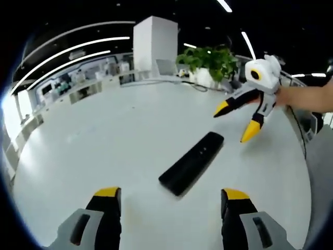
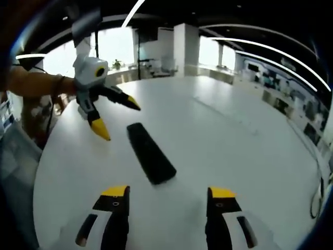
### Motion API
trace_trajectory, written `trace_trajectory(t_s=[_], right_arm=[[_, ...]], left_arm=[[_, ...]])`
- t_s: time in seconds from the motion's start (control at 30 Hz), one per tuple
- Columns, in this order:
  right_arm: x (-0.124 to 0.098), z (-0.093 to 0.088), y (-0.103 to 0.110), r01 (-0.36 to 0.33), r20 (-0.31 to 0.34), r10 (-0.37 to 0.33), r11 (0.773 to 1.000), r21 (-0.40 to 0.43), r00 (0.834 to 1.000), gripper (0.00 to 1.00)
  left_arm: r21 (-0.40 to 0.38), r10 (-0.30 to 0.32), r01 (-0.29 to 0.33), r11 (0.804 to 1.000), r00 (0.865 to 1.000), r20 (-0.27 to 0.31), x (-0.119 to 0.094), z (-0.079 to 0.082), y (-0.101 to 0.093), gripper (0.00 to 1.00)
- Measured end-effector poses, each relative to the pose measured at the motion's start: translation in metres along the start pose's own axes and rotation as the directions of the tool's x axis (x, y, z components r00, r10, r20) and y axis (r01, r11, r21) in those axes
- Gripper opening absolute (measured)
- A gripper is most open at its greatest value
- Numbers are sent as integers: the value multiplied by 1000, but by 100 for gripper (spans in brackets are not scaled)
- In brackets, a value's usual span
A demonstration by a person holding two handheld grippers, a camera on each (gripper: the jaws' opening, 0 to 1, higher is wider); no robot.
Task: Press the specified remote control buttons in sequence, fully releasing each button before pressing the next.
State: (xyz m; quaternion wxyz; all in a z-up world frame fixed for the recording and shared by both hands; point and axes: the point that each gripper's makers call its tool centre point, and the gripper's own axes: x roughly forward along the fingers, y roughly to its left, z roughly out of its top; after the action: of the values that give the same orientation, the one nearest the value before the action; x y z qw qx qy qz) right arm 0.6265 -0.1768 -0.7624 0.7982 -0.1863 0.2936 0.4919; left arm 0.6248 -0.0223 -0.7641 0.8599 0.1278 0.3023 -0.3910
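In the left gripper view, the left gripper has its two yellow-tipped fingers spread wide apart with nothing between them, hovering above the white worktop. Just ahead of them, and a little towards the right-hand finger, lies the black remote control, flat on the worktop and slanting away from the camera. No finger touches it. Its buttons are too dark to make out.

Beyond the remote's far end hangs the right gripper, white-bodied with black fingers tipped in yellow. Its fingers are apart and empty, pointing down and towards the remote, near its far end but clear of it. A person's bare forearm reaches in from the right edge to hold it. Behind it, a leafy green plant in a white pot stands at the far edge of the worktop, with a cable running beside it. A tall white pillar rises further back, with long ceiling lights overhead.

In the right gripper view, the right gripper again shows its fingers well apart and holding nothing. The remote control lies just ahead of them, closer to the left-hand finger. The left gripper comes in from the left, fingers open, its lower yellow tip just beside the remote's far end without touching. An orange sleeve leads to it. Bright windows line the far wall.
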Motion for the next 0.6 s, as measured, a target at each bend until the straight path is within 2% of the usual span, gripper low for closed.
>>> trace_trajectory(t_s=[0.27,0.43,0.6], right_arm=[[8,5,0,-34,-26,33,998,-51,999,52],[12,10,-2,-38,-35,36,997,-74,999,49],[17,15,-1,-56,-43,52,994,-95,998,49]], left_arm=[[28,-21,21,999,1000,-2,5,7,4,78],[63,-65,66,996,998,-15,9,8,-3,73],[98,-84,87,991,996,-34,15,9,-6,73]])
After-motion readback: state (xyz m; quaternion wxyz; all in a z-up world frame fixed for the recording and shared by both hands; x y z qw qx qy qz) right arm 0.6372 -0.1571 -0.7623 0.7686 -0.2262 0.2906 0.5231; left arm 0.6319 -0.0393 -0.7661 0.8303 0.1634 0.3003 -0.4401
